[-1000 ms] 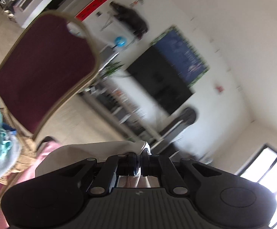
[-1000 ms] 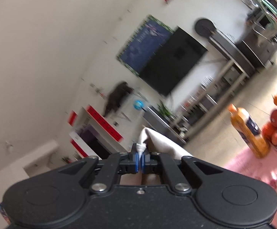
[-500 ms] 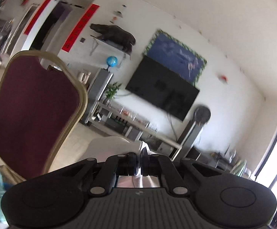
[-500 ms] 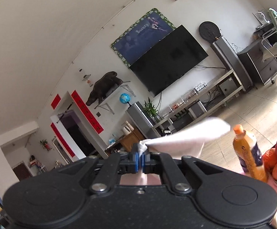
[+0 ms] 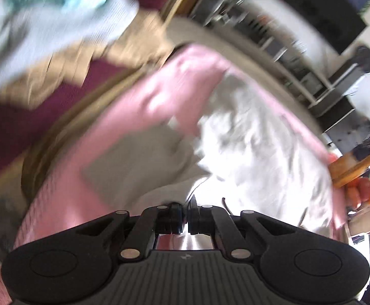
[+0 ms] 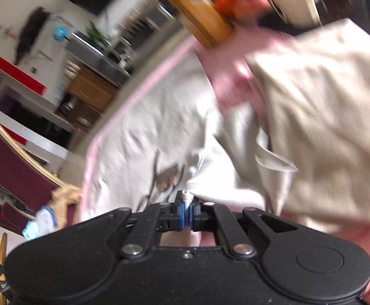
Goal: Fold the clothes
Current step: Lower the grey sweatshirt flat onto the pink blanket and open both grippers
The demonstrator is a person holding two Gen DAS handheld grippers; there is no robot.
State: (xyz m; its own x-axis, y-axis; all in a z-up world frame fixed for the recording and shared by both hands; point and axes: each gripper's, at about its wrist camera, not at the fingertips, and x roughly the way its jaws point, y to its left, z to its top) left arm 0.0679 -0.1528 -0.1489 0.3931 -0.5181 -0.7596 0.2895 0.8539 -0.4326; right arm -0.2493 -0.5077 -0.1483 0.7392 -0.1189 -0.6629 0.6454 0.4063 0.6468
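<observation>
A white garment (image 5: 256,137) with a dark print lies spread on the pink tablecloth (image 5: 134,106); it also shows in the right wrist view (image 6: 146,127). My left gripper (image 5: 186,213) is shut on the garment's near edge. My right gripper (image 6: 187,209) is shut on another part of that edge, beside the print (image 6: 167,175). A beige garment (image 6: 325,117) lies to the right on the cloth. Both views are motion-blurred.
A maroon chair (image 5: 19,111) with a pile of tan, blue and teal clothes (image 5: 45,25) stands left of the table. An orange bottle (image 5: 355,157) and fruit (image 5: 365,190) sit at the table's far right. A TV and shelves line the far wall.
Both grippers have swung down from facing the room's wall to facing the table, bringing the white garment down so that it now lies spread over the pink cloth.
</observation>
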